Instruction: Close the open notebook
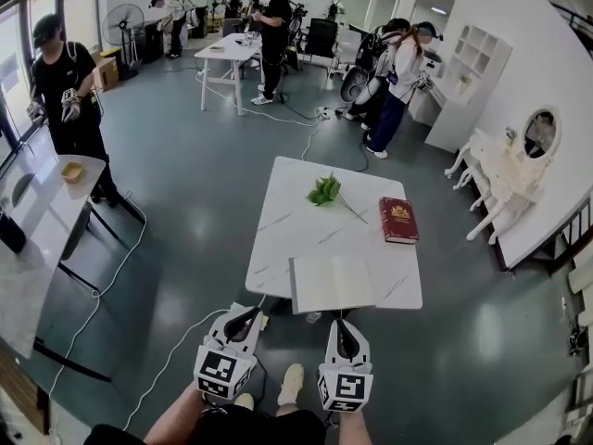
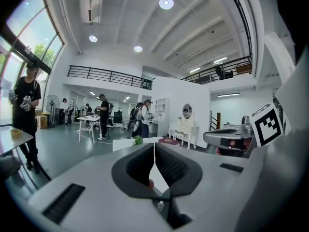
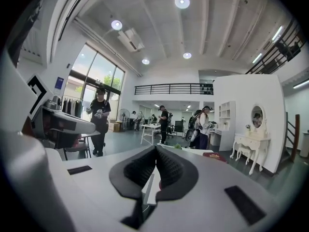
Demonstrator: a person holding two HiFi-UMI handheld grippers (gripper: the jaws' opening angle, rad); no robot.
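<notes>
The open notebook (image 1: 332,283) lies flat with its pale pages up, at the near edge of the white marble table (image 1: 278,239). Both grippers hover short of that edge, a little below it in the head view, and point toward the table. My left gripper (image 1: 250,314) is off the notebook's near left corner, and my right gripper (image 1: 339,324) is just before its near edge. In the left gripper view the left gripper (image 2: 154,146) has its dark pads touching with nothing between them. The right gripper (image 3: 156,149) is shut and empty too.
A red book (image 1: 398,219) and a green leafy sprig (image 1: 324,190) lie farther back on the table. Another table (image 1: 37,221) stands at the left with a person (image 1: 65,100) beside it. Cables run across the floor; a white dressing table (image 1: 505,174) stands at the right.
</notes>
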